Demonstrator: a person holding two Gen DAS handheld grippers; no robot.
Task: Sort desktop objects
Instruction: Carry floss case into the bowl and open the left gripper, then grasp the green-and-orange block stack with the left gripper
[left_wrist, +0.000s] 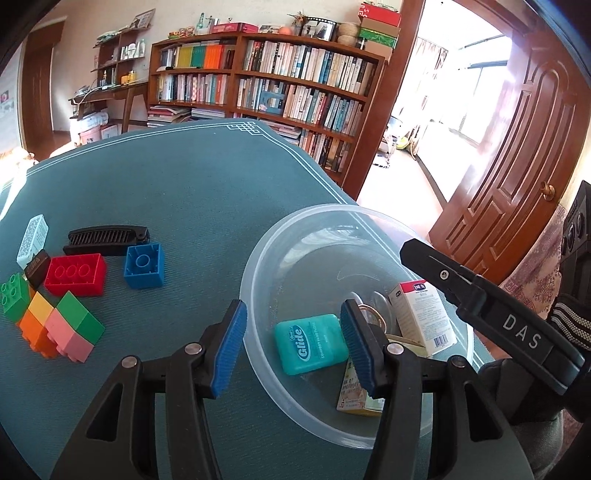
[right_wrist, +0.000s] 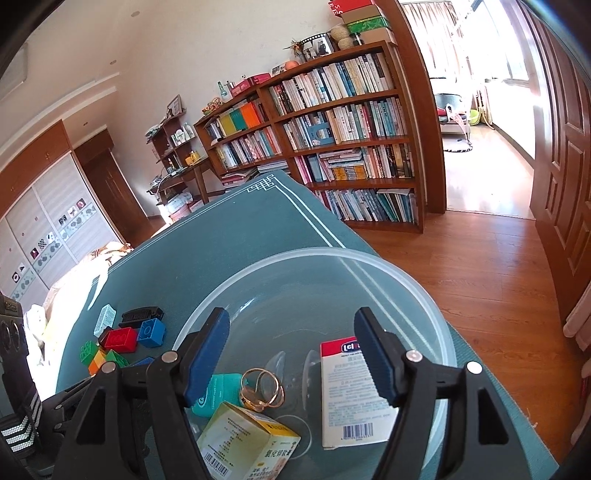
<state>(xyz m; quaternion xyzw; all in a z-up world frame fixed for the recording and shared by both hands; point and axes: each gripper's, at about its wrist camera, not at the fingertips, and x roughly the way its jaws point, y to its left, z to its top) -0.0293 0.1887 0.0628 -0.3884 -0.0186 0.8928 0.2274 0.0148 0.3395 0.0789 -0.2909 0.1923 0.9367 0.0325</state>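
A clear plastic bowl (left_wrist: 258, 266) sits at the table's right edge. In it lie a teal Glide floss box (left_wrist: 310, 343), a white carton (left_wrist: 424, 314), a yellow carton (right_wrist: 247, 443) and gold rings (right_wrist: 262, 391). My left gripper (left_wrist: 295, 347) is open, its jaws straddling the bowl's near rim above the floss box. My right gripper (right_wrist: 291, 354) is open and empty above the bowl (right_wrist: 424, 295). On the green mat lie a red brick (left_wrist: 75, 274), a blue brick (left_wrist: 144, 266), a black comb (left_wrist: 107, 240) and a stack of coloured bricks (left_wrist: 59, 325).
A white patterned box (left_wrist: 33, 240) and a small dark clip (left_wrist: 37, 267) lie at the far left. The table edge drops to a wooden floor (right_wrist: 480, 266) on the right. A bookshelf (left_wrist: 277, 81) stands behind the table.
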